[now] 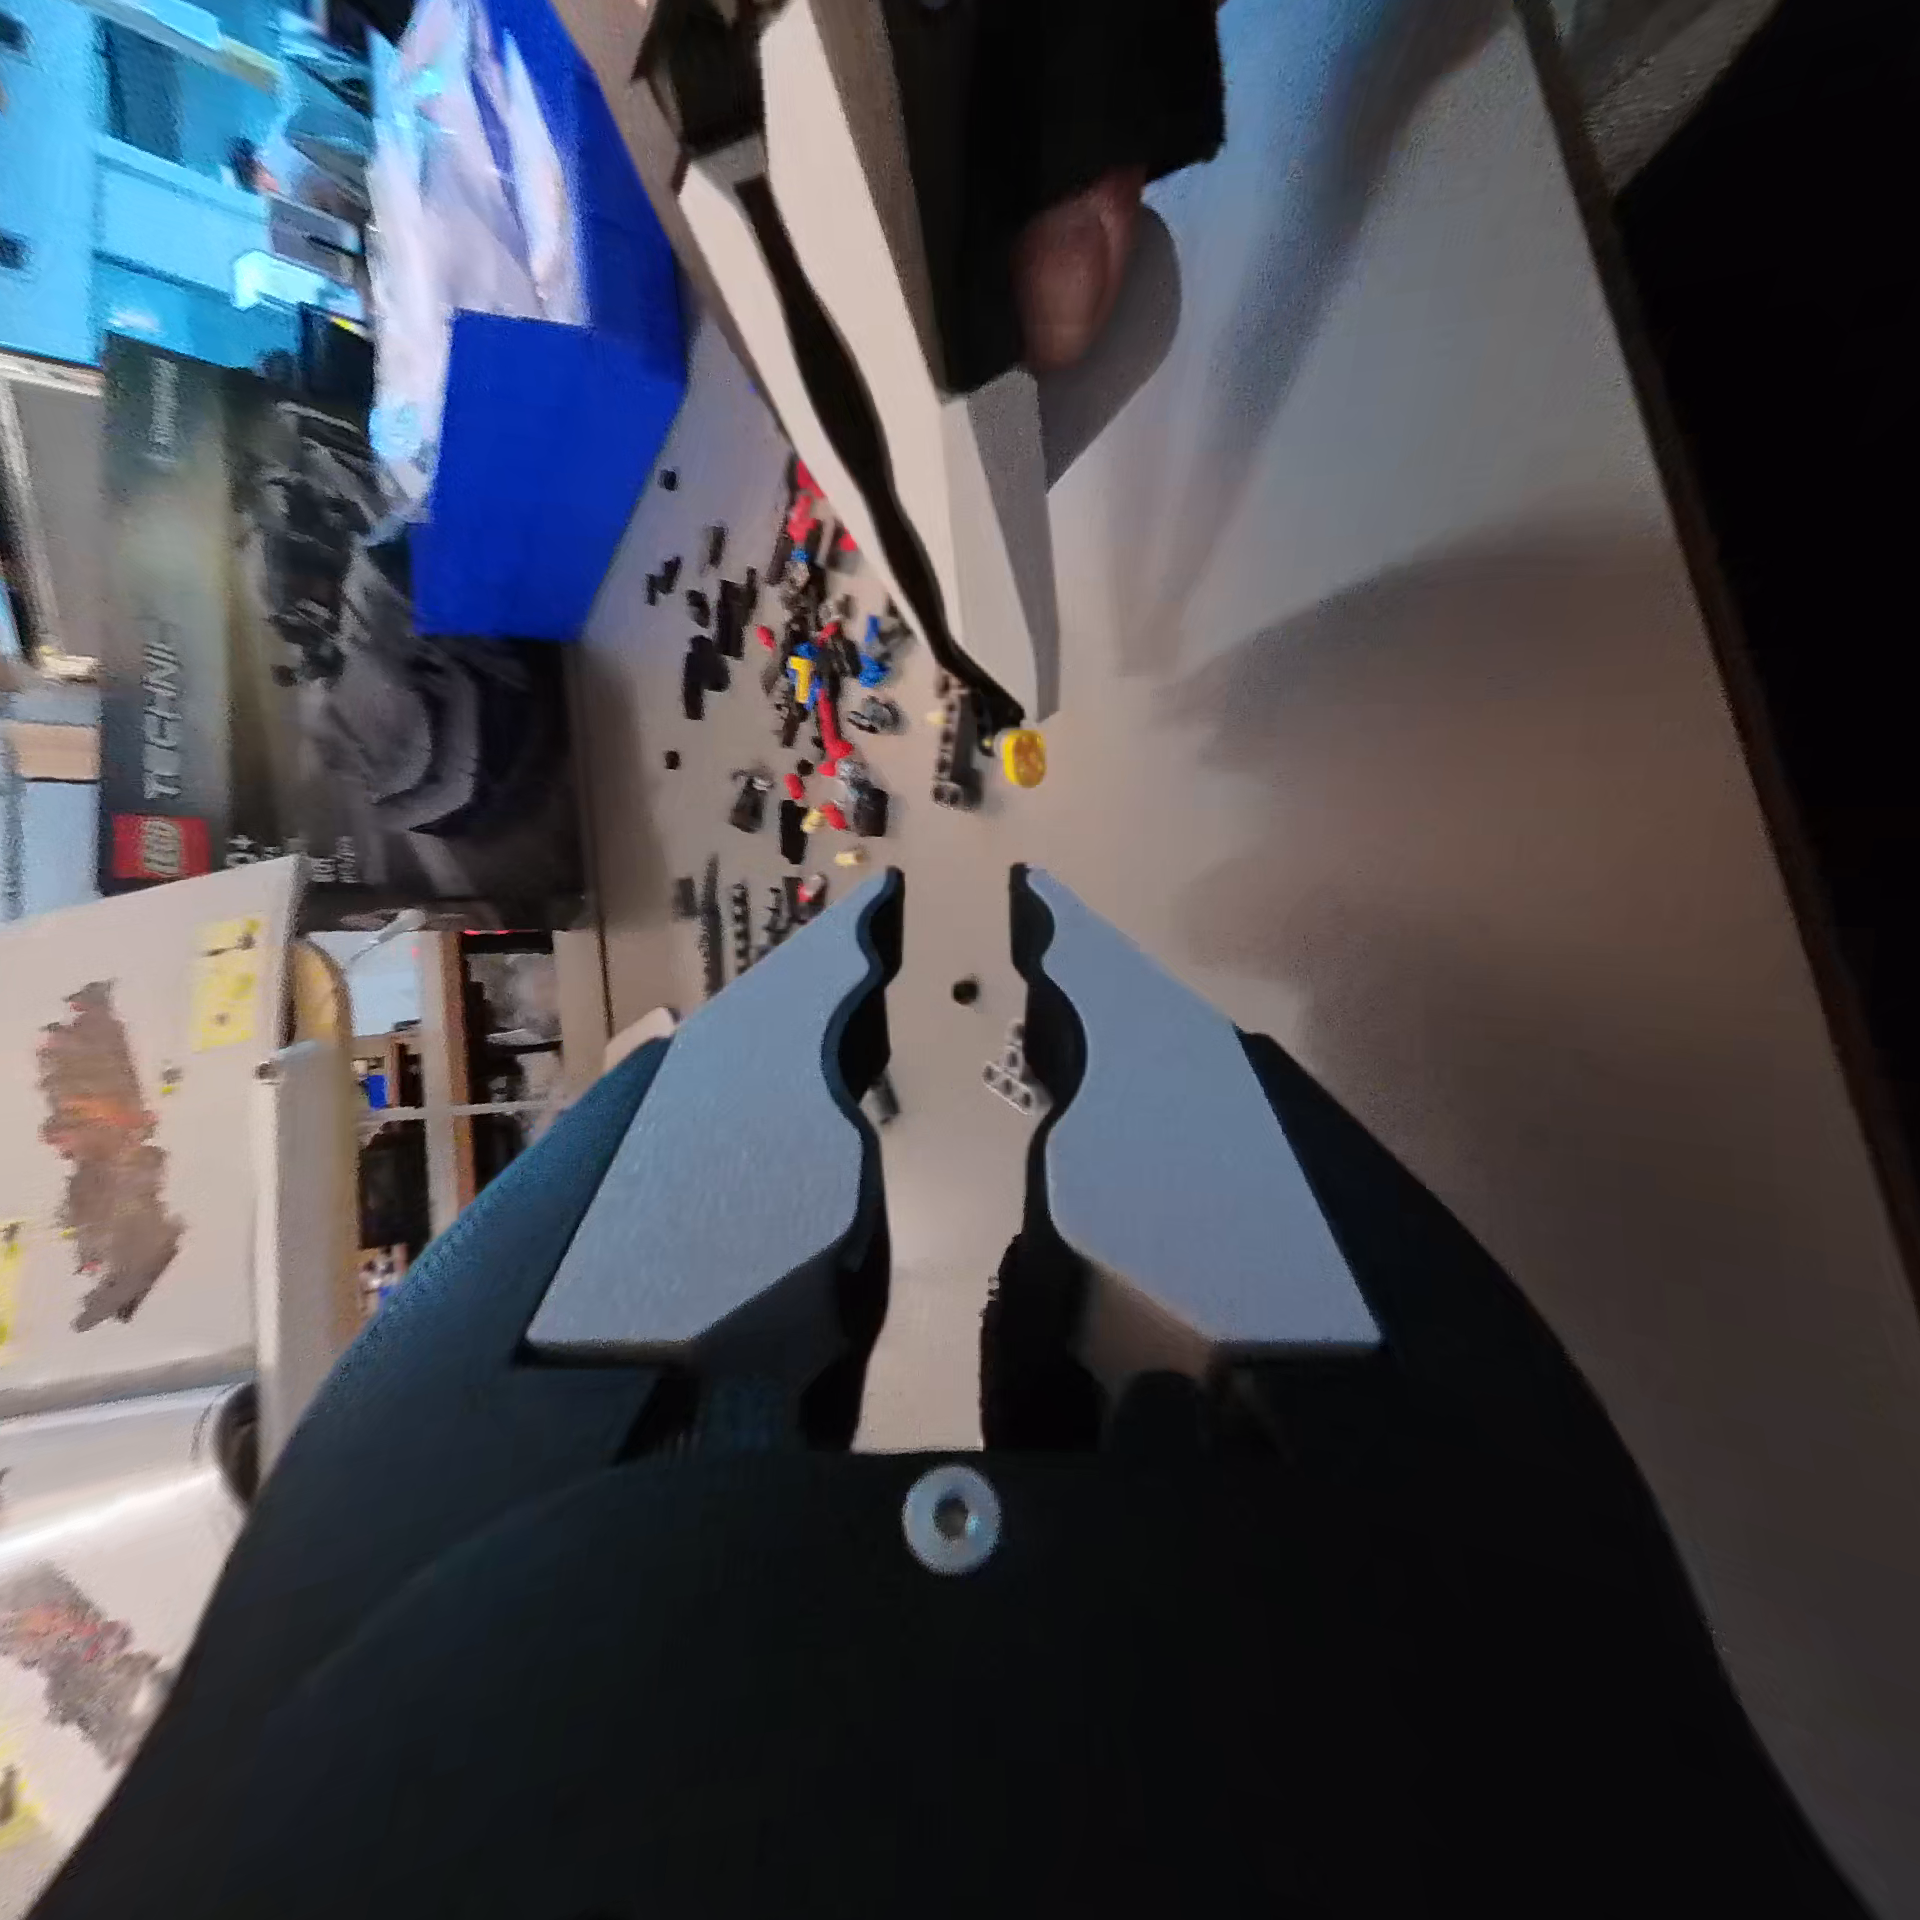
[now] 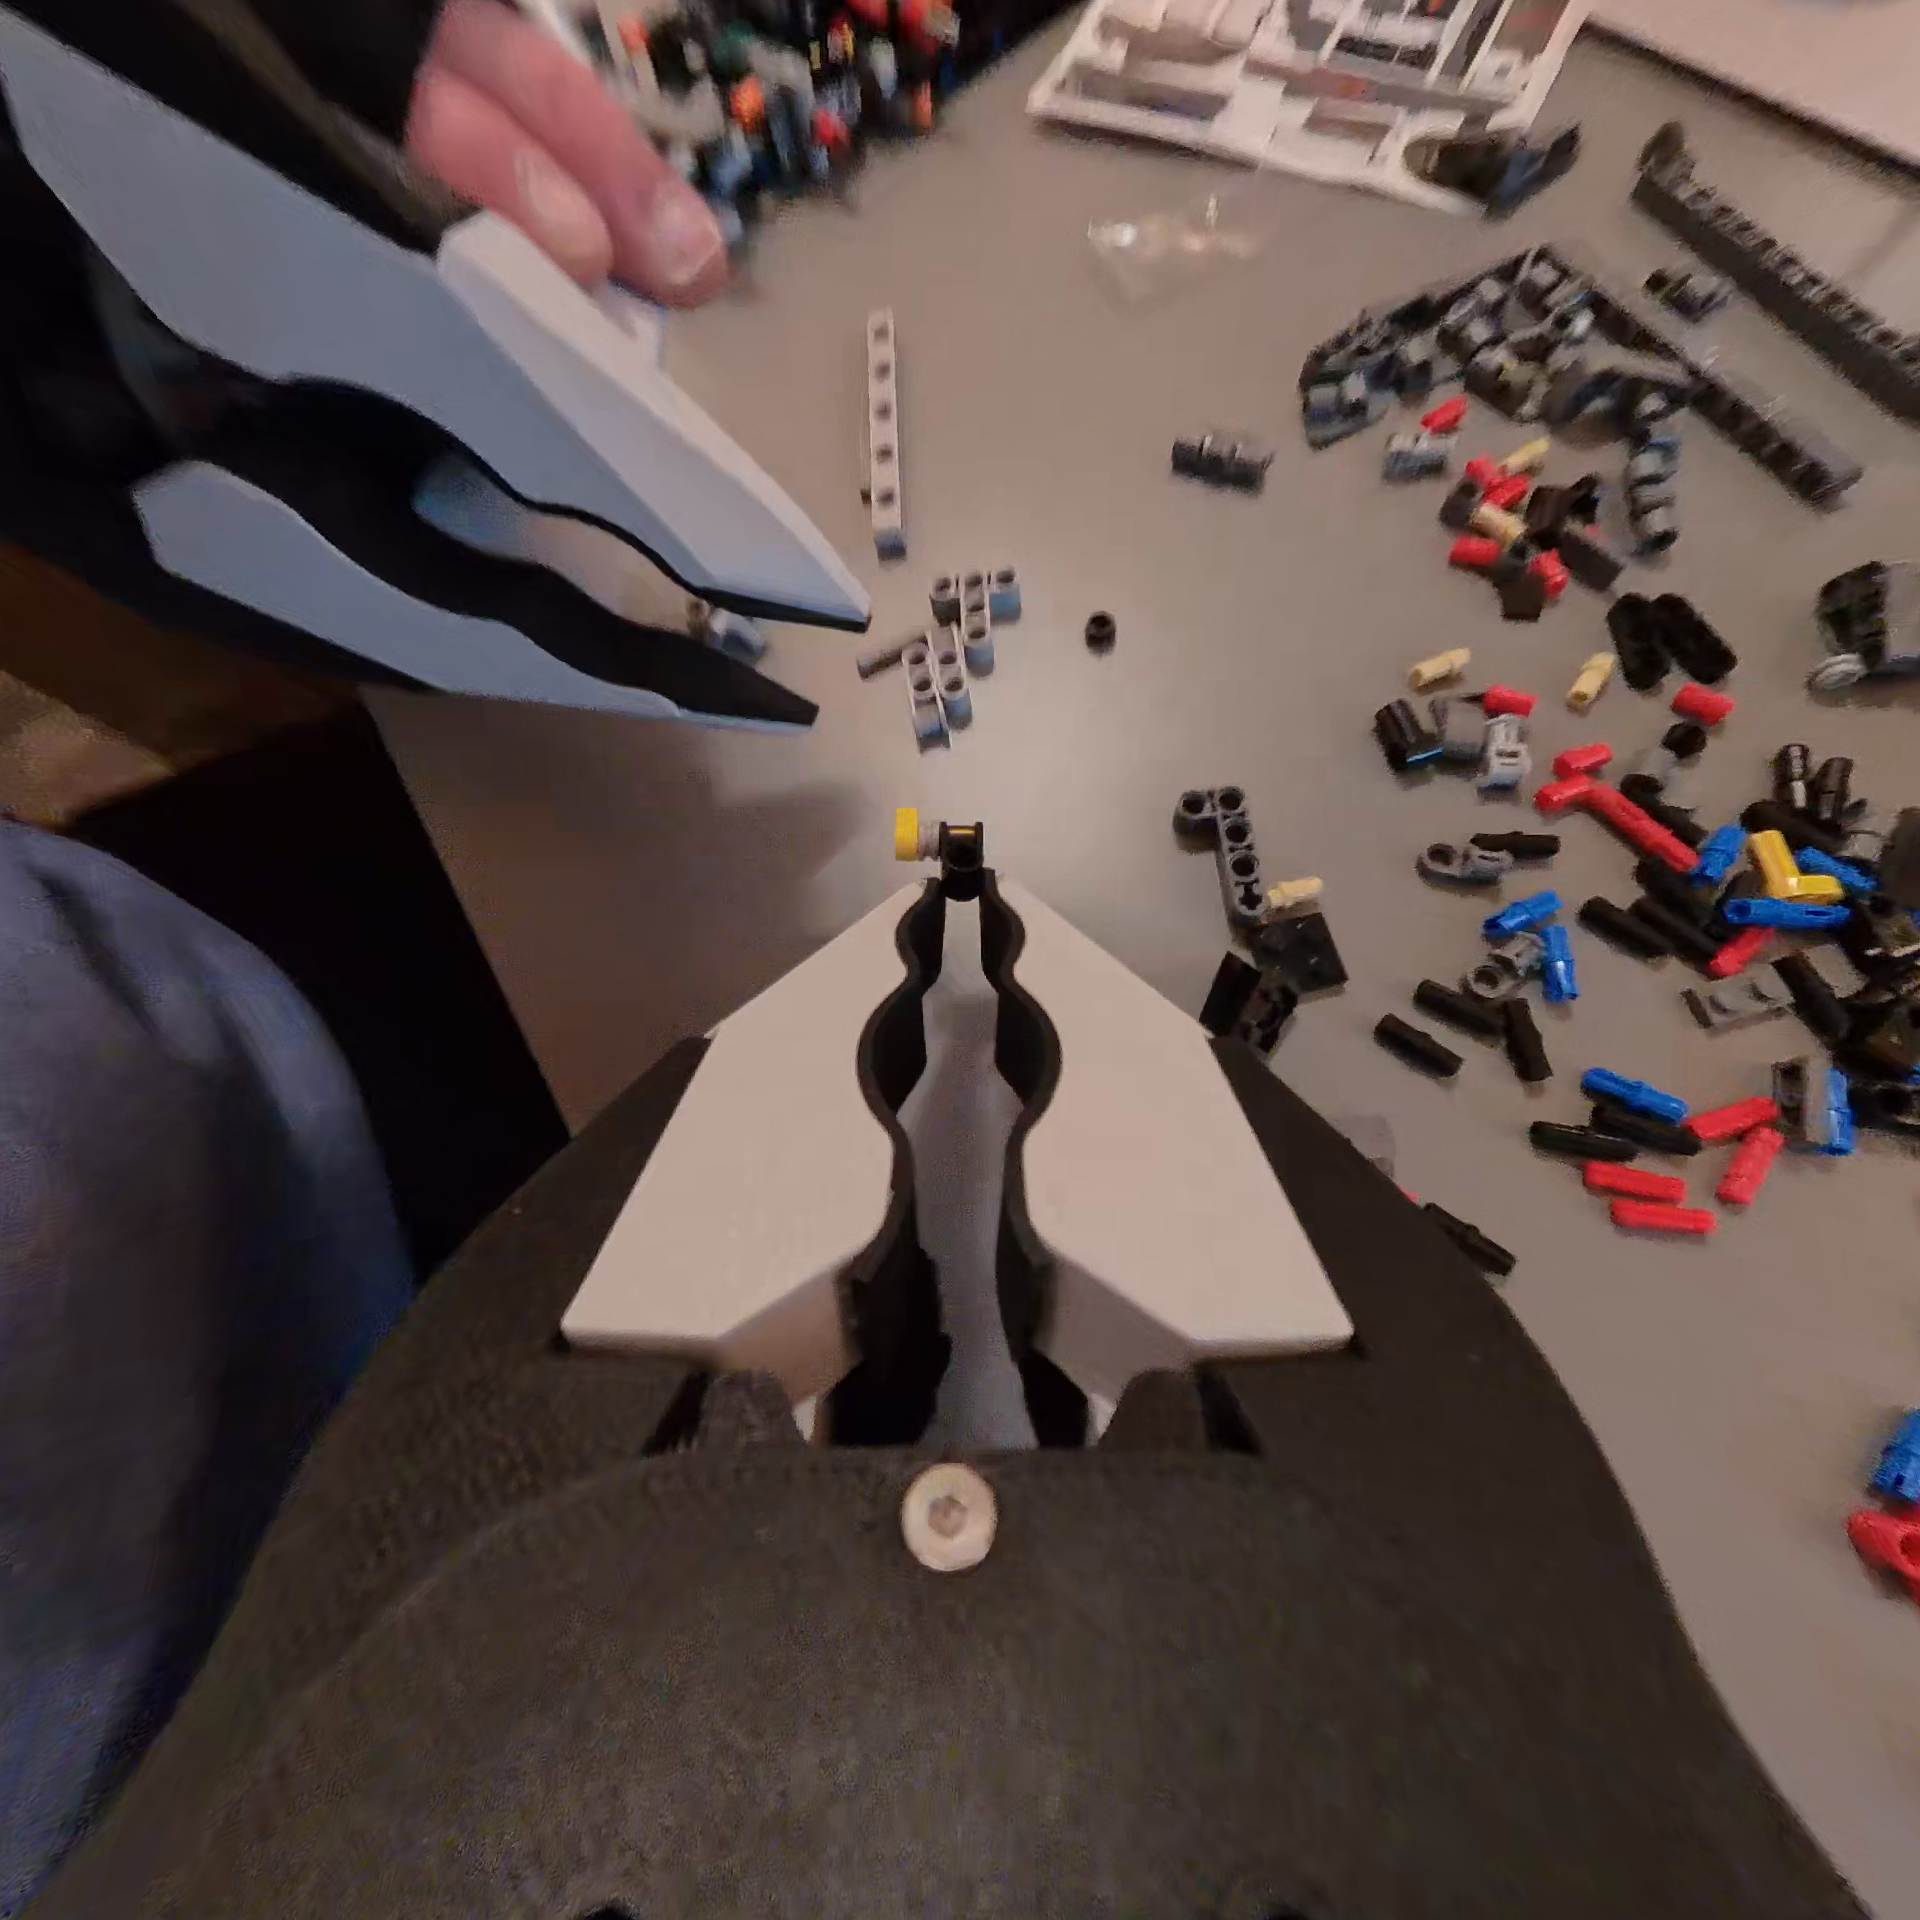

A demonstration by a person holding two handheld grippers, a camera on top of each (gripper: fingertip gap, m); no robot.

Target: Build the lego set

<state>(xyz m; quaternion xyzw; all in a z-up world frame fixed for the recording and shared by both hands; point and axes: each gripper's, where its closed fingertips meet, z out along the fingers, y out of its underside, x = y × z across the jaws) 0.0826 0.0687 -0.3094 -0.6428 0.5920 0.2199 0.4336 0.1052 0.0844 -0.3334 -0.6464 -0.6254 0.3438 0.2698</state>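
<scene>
My right gripper (image 2: pixel 961 883) is shut on a small black connector (image 2: pixel 961 847) with a yellow and grey bush (image 2: pixel 909 834) on its side, held above the grey table (image 2: pixel 1039 748). In the left wrist view the right gripper (image 1: pixel 1016 717) comes in from above with the yellow bush (image 1: pixel 1023 755) at its tip. My left gripper (image 1: pixel 958 883) is open and empty, a little apart from the right one; it shows in the right wrist view (image 2: pixel 842 665) at upper left. A small black round piece (image 1: pixel 964 989) and a grey angled piece (image 1: pixel 1013 1075) lie on the table beyond its fingers.
A pile of loose black, red, blue and yellow pieces (image 2: pixel 1662 883) covers the table's right side. A light grey beam (image 2: pixel 883 436), a grey cluster (image 2: pixel 961 644) and an instruction booklet (image 2: pixel 1299 73) lie farther back. The set's box (image 1: pixel 312 623) stands behind. The table edge and a person's blue clothing (image 2: pixel 156 1143) are at left. Across from one pair of fingers to the other is roughly 4 cm.
</scene>
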